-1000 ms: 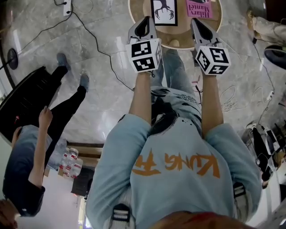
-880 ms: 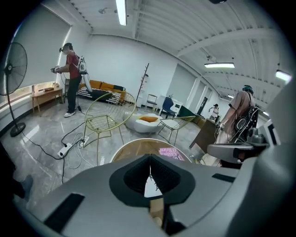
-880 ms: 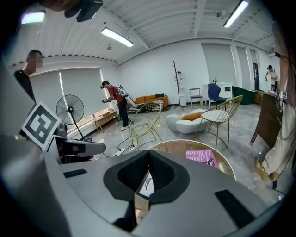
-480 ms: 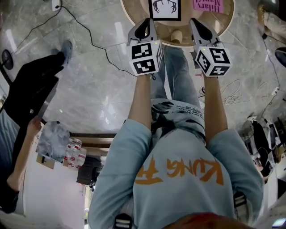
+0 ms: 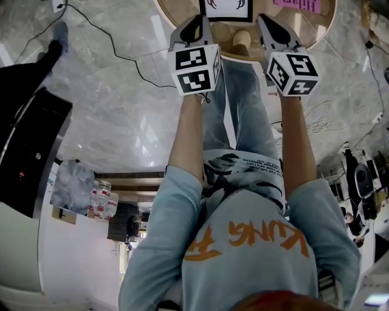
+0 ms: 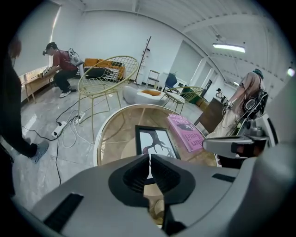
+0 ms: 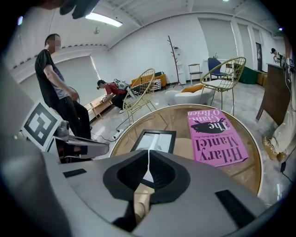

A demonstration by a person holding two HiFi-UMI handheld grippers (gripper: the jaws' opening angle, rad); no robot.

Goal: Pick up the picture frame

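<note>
The picture frame (image 5: 226, 7), black-edged with a dark branching drawing on white, lies flat on the round glass-topped table (image 5: 313, 31). It shows ahead of the jaws in the left gripper view (image 6: 155, 141) and the right gripper view (image 7: 156, 138). My left gripper (image 5: 196, 25) hovers at the frame's near left corner and is shut and empty. My right gripper (image 5: 267, 24) hangs to the frame's near right, also shut with nothing between its jaws. Neither touches the frame. Each gripper's own view shows the jaws pressed together, left gripper (image 6: 149, 157) and right gripper (image 7: 148, 152).
A pink book (image 7: 215, 134) lies on the table right of the frame. Gold wire chairs (image 6: 108, 76) stand beyond the table. Cables (image 5: 115, 45) trail over the marble floor. A standing person (image 7: 58, 88) is at the left, and another is seated further back.
Both grippers have sunk toward the table, side by side and still shut. In the head view the table has slid toward the top edge and the bystander at left has mostly left the picture.
</note>
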